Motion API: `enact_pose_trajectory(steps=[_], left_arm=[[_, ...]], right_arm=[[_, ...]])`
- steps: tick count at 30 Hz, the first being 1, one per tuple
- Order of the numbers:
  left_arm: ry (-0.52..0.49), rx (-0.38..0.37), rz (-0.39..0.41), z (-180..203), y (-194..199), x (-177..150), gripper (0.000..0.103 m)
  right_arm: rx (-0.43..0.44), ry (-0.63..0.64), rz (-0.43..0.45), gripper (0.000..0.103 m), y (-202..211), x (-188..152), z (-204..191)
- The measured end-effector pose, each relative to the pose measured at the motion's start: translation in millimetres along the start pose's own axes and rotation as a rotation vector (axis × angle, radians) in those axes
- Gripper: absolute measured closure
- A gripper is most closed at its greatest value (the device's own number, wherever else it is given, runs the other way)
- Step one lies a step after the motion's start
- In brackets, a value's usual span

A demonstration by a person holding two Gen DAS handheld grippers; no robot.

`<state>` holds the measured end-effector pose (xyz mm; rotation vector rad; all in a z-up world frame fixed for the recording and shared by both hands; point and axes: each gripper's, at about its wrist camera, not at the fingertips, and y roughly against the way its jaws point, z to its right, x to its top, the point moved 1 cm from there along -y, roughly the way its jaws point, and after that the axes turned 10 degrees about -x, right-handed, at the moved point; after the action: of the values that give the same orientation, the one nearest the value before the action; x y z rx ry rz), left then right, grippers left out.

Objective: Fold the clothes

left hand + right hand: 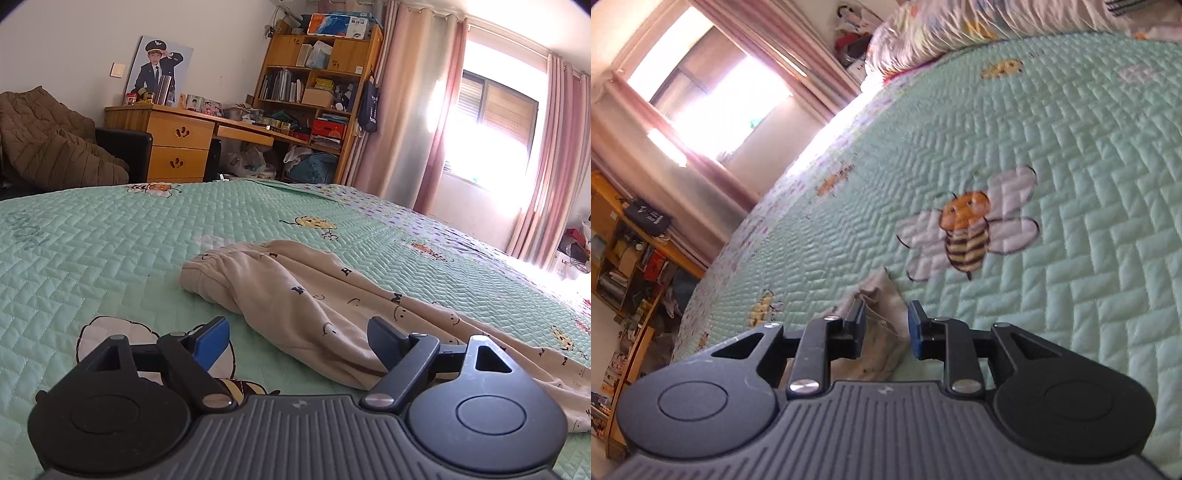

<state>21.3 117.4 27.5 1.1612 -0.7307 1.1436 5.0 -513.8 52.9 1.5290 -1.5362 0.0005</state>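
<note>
**Bedroom, green bee quilt, beige trousers lying crumpled**

Bedroom with a mint-green quilted bedspread covering the whole bed, printed with bees and flowers. Going left to right in the left wrist view: brown padded jacket heaped at far left, wooden desk with drawers behind the bed, a framed portrait leaning on the wall above it, wooden bookshelf crammed with books and boxes, pink curtains, bright window blown out by sun.

Beige trousers with small smiley and letter prints lie on the bedspread, elastic waistband end toward the middle of the bed, the rest trailing off to the right edge of that view. Unfolded, rumpled.

Left gripper: jaws wide apart, nothing clamped. Blue-padded finger sits over bare quilt left of the trousers; the other finger is over the cloth. Touching or not, can't tell.

Right wrist view is tilted and slightly blurred: window and curtains at left, quilt filling the rest, one big bee print ahead, a patterned duvet bunched at the far end. Right gripper: jaws partly apart, a bunched beige end of the trousers with a drawstring between them. Left finger looks against the cloth, blue pad on the right stands clear of it, so not clamped.
</note>
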Motion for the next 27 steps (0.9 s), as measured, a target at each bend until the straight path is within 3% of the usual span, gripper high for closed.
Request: enact_pose_trajectory(steps=[4,9,11,12,13,18,21,23,25,27], left_arm=[[0.001,0.004,-0.004,-1,-1,0,0.018],[-0.002,0.006,-0.011,-1,-2,0,0.017],[-0.002,0.007,-0.015,-1,-3,0,0.017],[-0.002,0.007,-0.017,-1,-3,0,0.016],[-0.002,0.007,-0.019,-1,-4,0,0.017],[-0.003,0.010,-0.022,0,-4,-2,0.016],[0.001,0.008,-0.022,-1,-4,-2,0.016],[0.004,0.007,-0.023,-2,-4,-2,0.016],[0.002,0.008,-0.027,-2,-5,-2,0.016],[0.003,0.008,-0.030,-2,-5,-2,0.016]], right_arm=[[-0.001,0.095,-0.064,0.071,-26,16,-25],[-0.008,0.103,-0.163,0.071,-68,9,-30],[-0.019,0.120,-0.153,0.076,-73,6,-33],[-0.020,0.139,-0.135,0.091,-72,6,-36],[-0.021,0.169,-0.110,0.098,-68,7,-39],[0.004,0.243,-0.009,0.098,-61,15,-45],[-0.068,0.295,-0.073,0.091,-79,9,-42],[-0.066,0.239,-0.057,0.087,-73,9,-34],[-0.059,0.185,-0.033,0.069,-62,9,-26],[-0.037,0.165,0.001,0.068,-46,8,-19]])
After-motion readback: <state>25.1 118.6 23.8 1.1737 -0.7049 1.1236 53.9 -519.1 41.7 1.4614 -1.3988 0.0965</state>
